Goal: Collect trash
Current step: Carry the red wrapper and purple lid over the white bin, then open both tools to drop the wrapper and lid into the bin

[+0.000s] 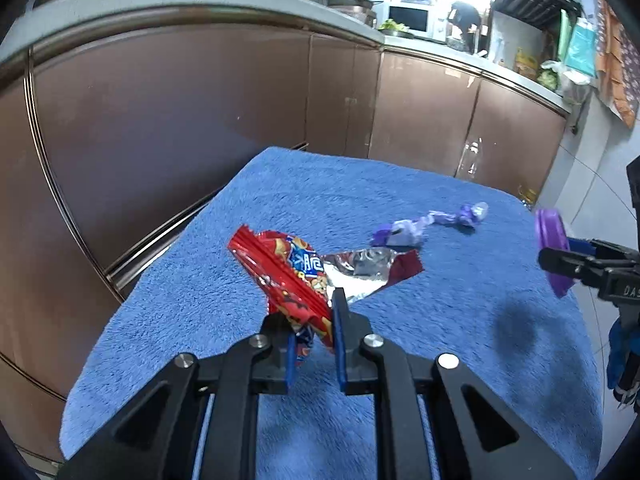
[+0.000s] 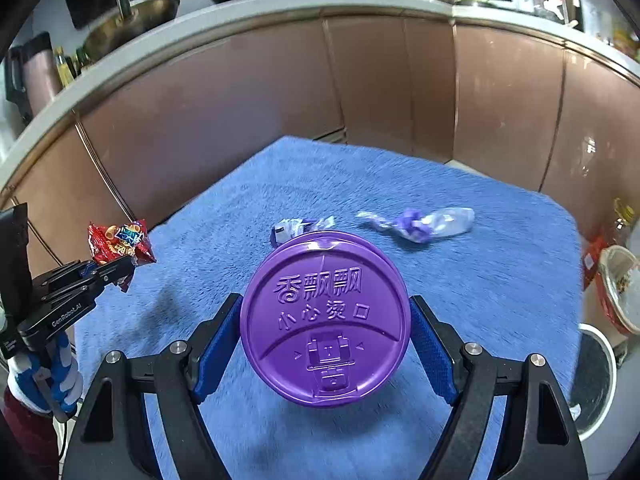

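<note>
My left gripper is shut on a red snack wrapper with a torn silver inside, held above the blue towel. It also shows in the right wrist view at the far left. My right gripper is shut on a round purple cup lid, held by its edges above the towel. That lid shows at the right edge of the left wrist view. Two crumpled purple wrappers lie on the towel's far part, one small and one longer.
The blue towel covers a small table in front of brown kitchen cabinets. A white bin and a used noodle bowl stand to the right of the table. Pans sit on the counter behind.
</note>
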`<state>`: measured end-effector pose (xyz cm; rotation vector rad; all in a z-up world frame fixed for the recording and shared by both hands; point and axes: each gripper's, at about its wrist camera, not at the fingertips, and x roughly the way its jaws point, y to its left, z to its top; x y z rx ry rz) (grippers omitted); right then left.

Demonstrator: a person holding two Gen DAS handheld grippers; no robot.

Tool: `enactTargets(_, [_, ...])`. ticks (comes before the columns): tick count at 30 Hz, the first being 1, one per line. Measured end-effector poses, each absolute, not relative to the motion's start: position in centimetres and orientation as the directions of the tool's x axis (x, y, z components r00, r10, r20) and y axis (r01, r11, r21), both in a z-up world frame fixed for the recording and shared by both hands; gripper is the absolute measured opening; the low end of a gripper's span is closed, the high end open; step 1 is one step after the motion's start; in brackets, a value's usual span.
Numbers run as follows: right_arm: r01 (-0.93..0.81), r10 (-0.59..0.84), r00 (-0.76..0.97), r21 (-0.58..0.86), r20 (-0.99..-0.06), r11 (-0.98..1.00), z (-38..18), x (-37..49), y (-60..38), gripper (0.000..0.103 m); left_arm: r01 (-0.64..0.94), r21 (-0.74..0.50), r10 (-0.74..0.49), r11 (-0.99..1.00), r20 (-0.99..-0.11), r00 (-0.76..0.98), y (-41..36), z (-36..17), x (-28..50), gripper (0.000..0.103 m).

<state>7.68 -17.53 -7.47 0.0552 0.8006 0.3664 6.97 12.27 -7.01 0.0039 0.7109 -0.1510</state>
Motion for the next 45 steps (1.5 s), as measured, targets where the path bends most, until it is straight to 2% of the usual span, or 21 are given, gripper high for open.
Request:
enactTargets(6, [-0.241, 0.317, 0.703, 0.206, -0.637, 0.948, -5.3, 3.7, -22.6, 0.080, 0.200, -0.021, -0.167, 0.980, -0.637, 0.752, 8.9, -5.1, 4.9, 0.013])
enactTargets(12, [-0.137, 0.242, 0.754, 0.214, -0.610, 0.967, -5.0, 1.3, -28.7, 0.080, 0.320, -0.020, -0.258, 0.947, -0.644, 0.721, 2.5, -3.2, 4.8, 0.013])
enactTargets(20, [0.086, 0.081, 0.744, 0.215, -0.664, 0.973, -9.4, 1.4, -40.4, 0.080, 0.546, 0.006, -0.392, 0.837, -0.689, 0.609, -13.0, -2.2, 6.8, 0.014])
enactTargets(25, [0.196, 0.011, 0.696, 0.204, -0.718, 0.959, -13.2, 3.2, -47.4, 0.081, 0.658, -0.019, -0.444, 0.753, -0.753, 0.486, -25.5, -4.7, 10.4, 0.014])
enactTargets(31, [0.266, -0.019, 0.636, 0.196, -0.771, 0.944, -18.4, 5.9, -53.4, 0.081, 0.701, -0.067, -0.440, 0.710, -0.819, 0.368, -37.1, -9.4, 14.7, 0.014])
enactTargets(40, [0.299, -0.029, 0.560, 0.169, -0.828, 0.939, -24.3, 8.7, -57.2, 0.082, 0.679, -0.145, -0.430, 0.720, -0.861, 0.272, -45.0, -15.2, 18.6, 0.019])
enactTargets(42, [0.304, -0.035, 0.545, 0.158, -0.838, 0.939, -25.2, 8.9, -57.6, 0.082, 0.666, -0.183, -0.440, 0.723, -0.865, 0.240, -45.6, -16.3, 19.3, 0.024])
enactTargets(44, [0.312, -0.044, 0.532, 0.147, -0.845, 0.939, -26.0, 9.2, -57.9, 0.083, 0.656, -0.224, -0.456, 0.721, -0.866, 0.205, -46.3, -17.2, 19.7, 0.040])
enactTargets(45, [0.315, -0.052, 0.526, 0.138, -0.849, 0.939, -26.2, 9.2, -58.1, 0.083, 0.652, -0.231, -0.460, 0.722, -0.865, 0.203, -46.5, -17.4, 19.7, 0.043])
